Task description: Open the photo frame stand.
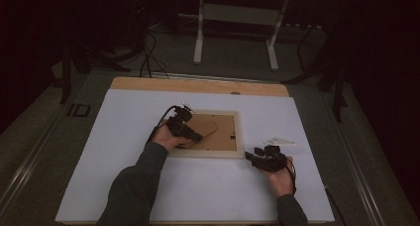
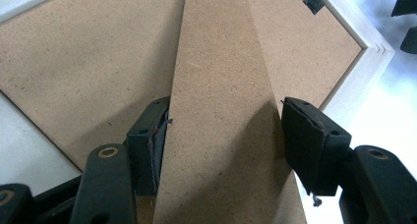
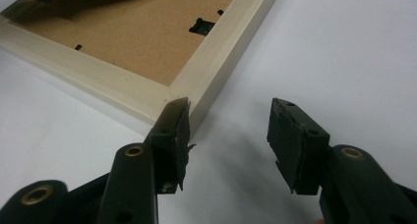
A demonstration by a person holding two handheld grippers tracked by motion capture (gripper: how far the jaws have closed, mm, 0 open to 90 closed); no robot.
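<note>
- My left tool (image 2: 223, 135) has its jaws spread around the cardboard stand (image 2: 221, 111) on the back of the picture frame (image 1: 239, 132); one jaw touches its edge, the other sits just off it. If I clamp crooked, that thin flap could bend or tear at its hinge.
- My right tool (image 3: 228, 123) is released, empty, hovering at the frame's near right corner on the counter (image 1: 124, 137). If I bump it, the frame will probably slide.

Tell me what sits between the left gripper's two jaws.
The fibreboard stand of the picture frame lies between them, jaws apart, in the left gripper view.
</note>
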